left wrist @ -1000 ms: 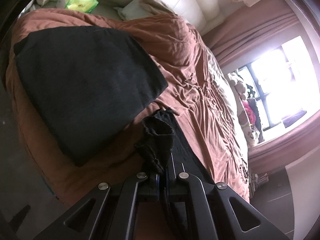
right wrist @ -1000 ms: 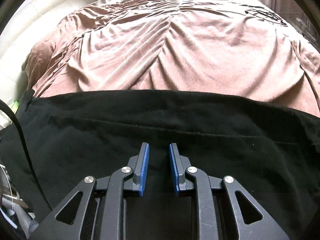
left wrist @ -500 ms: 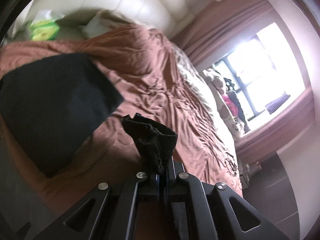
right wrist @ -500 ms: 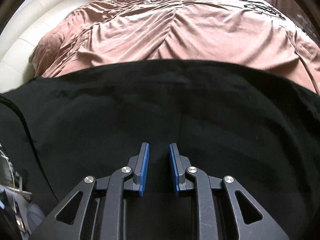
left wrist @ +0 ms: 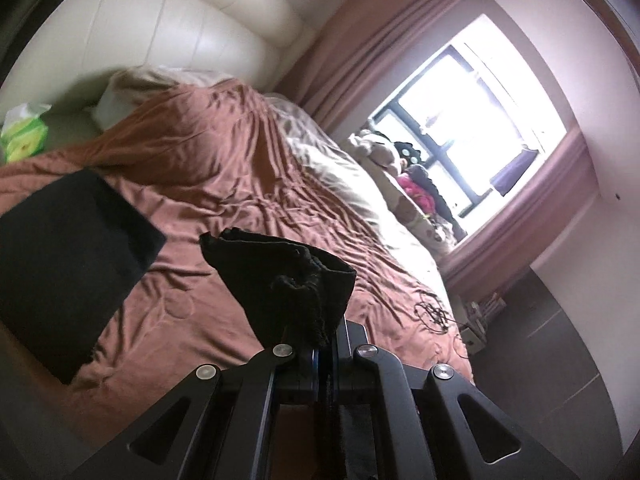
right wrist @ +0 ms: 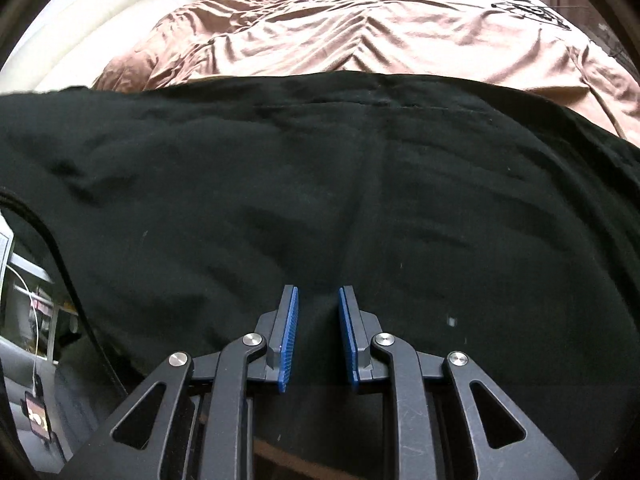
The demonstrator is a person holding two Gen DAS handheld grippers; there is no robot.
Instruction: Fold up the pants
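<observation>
L gripper (left wrist: 325,354) clenched on a bunched black hem of the pants (left wrist: 280,276), lifted clear of the brown duvet (left wrist: 224,168); a sec ago that fabric hung lower and the bed filled more of the view. Folded pants section (left wrist: 68,264) lies far left. R gripper (right wrist: 318,332), blue pads (right wrist: 289,340) apart w/ nothing pinched, hovers over spread pants (right wrist: 320,184), which now cover more of the bed than before. Green tissue pack (left wrist: 24,136) by headboard (left wrist: 180,28); print unreadable. Window (left wrist: 472,128) far right.
</observation>
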